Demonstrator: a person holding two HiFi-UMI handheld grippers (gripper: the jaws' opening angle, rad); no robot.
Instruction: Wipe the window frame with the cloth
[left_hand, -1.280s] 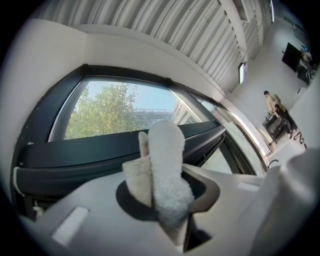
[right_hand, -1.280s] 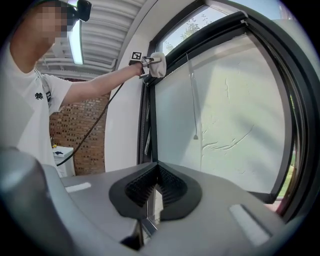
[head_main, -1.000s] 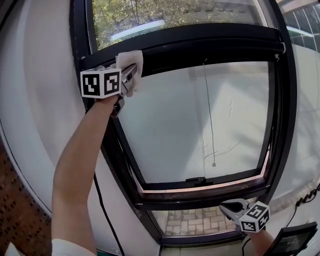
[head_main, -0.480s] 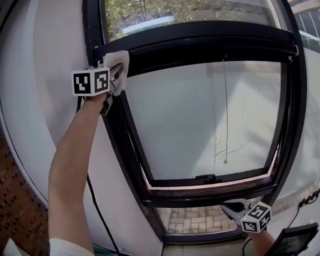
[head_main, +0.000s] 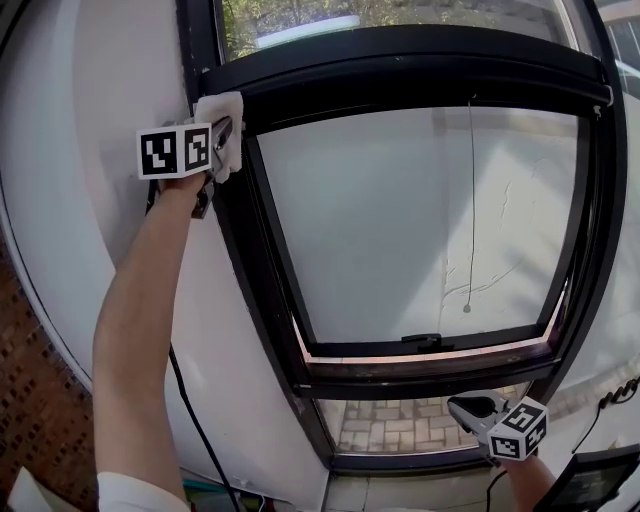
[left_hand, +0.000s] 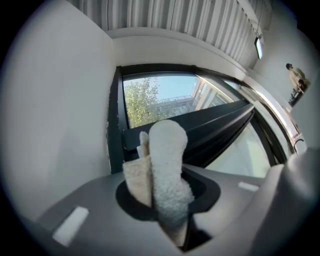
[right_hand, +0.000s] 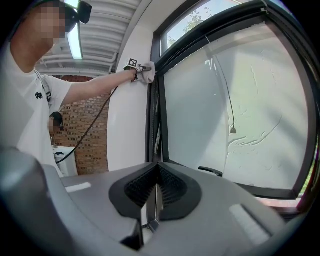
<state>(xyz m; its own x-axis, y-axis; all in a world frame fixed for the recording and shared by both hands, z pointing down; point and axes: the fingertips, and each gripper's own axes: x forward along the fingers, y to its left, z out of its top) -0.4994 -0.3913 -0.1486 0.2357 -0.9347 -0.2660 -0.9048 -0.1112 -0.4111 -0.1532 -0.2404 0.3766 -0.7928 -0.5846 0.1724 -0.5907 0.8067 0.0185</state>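
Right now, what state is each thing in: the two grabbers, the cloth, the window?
Left gripper: shut on the cloth, raised to the window's upper left corner.
Cloth: bunched, clamped, against the window frame.
Right gripper: shut, empty, held low.
Window sash: swung open, away from the frame.
Cord: hanging straight and loose.

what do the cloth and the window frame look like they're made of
The cloth looks like soft terry or microfibre fabric: off-white, with a fuzzy nap, folded limply on itself. The window frame is probably painted or coated metal, though plastic can't be ruled out: black, smooth, with a slight sheen and straight, hard-edged profiles.
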